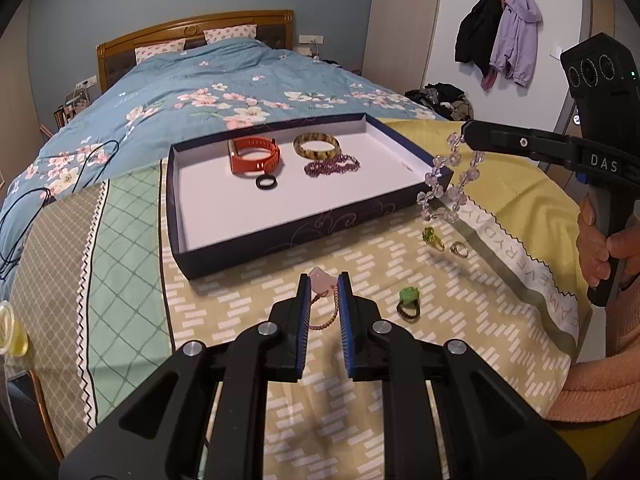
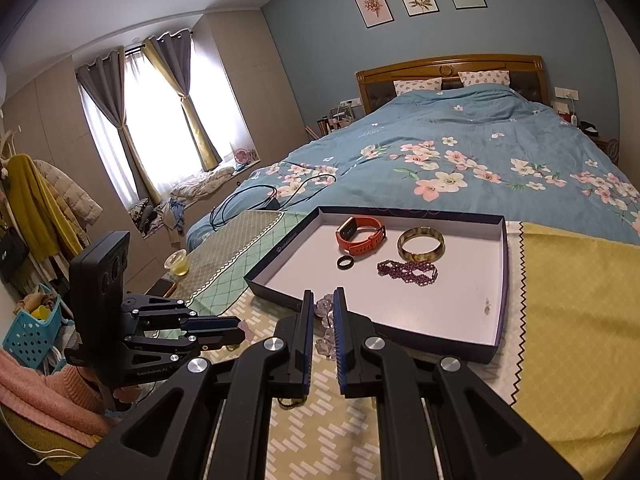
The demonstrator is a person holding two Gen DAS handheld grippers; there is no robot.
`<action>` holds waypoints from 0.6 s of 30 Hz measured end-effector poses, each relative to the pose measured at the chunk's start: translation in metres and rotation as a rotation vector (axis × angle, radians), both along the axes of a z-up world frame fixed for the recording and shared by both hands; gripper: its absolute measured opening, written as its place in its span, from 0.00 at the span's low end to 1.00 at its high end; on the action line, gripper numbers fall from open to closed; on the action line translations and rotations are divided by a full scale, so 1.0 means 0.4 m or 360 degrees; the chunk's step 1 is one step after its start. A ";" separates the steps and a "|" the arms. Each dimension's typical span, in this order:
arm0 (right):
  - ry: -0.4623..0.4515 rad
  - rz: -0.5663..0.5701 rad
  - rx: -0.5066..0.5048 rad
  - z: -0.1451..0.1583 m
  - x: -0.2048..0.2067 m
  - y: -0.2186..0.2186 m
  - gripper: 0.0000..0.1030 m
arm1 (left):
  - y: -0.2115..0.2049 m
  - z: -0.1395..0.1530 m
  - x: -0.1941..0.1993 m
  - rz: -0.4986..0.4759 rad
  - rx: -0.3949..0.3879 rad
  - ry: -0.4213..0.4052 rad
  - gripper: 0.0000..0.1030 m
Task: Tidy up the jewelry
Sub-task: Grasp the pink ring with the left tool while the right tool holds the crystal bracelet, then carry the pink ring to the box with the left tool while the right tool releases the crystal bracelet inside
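The box lid (image 1: 256, 236) sits on the cloth-covered table. The right gripper (image 1: 466, 133) clamps a clear bead strand (image 1: 448, 184) beside it, partly hidden. The left gripper (image 1: 325, 284) pinches a pink pendant (image 1: 322, 280), half concealed.

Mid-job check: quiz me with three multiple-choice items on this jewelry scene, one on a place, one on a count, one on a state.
1. Where does the black ring lie?
A. in the box
B. on the yellow cloth
C. on the quilt

2. How many pieces lie in the box?
A. two
B. four
C. six

3. What does the right claw do?
A. hangs open, empty
B. holds the clear bead bracelet
C. holds the orange watch

Answers: 1 A, it lies beside the orange watch; 2 B, watch, ring, bangle, purple beads; 3 B, the bracelet dangles from its tips.
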State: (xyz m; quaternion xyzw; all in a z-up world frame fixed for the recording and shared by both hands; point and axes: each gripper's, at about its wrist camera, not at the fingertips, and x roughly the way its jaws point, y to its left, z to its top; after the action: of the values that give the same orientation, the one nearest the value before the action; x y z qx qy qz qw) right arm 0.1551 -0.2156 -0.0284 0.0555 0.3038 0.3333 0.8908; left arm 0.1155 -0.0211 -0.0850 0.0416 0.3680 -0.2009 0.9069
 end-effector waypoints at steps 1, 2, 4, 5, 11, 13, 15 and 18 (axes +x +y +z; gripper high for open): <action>-0.0006 0.0001 -0.0001 0.003 0.002 0.001 0.08 | 0.000 0.005 0.001 -0.0001 0.0001 -0.0010 0.14; -0.0013 0.0002 -0.0003 0.007 0.004 0.002 0.08 | -0.002 0.011 0.002 -0.0001 0.0002 -0.0023 0.14; -0.0027 0.0000 -0.0001 0.014 0.008 0.004 0.08 | -0.004 0.022 0.007 0.0003 0.0006 -0.0045 0.14; -0.0031 0.0001 0.0000 0.017 0.009 0.004 0.08 | -0.004 0.028 0.010 0.0007 0.0009 -0.0058 0.14; -0.0058 0.0000 -0.0003 0.033 0.025 0.010 0.08 | 0.002 0.060 0.031 0.0029 -0.0001 -0.0115 0.14; -0.0062 0.0000 0.0002 0.038 0.031 0.009 0.08 | 0.003 0.066 0.035 0.0031 -0.0002 -0.0124 0.14; -0.0064 -0.0003 0.0005 0.042 0.040 0.009 0.08 | 0.004 0.072 0.041 0.0038 -0.0001 -0.0132 0.14; -0.0073 -0.0009 0.0004 0.047 0.054 0.012 0.08 | 0.004 0.080 0.050 0.0047 0.0008 -0.0147 0.14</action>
State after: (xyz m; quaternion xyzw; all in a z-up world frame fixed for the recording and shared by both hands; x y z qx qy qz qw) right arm 0.1765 -0.2109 -0.0096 0.0499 0.2828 0.3324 0.8984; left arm 0.1354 -0.0196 -0.0530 0.0476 0.3269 -0.1846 0.9256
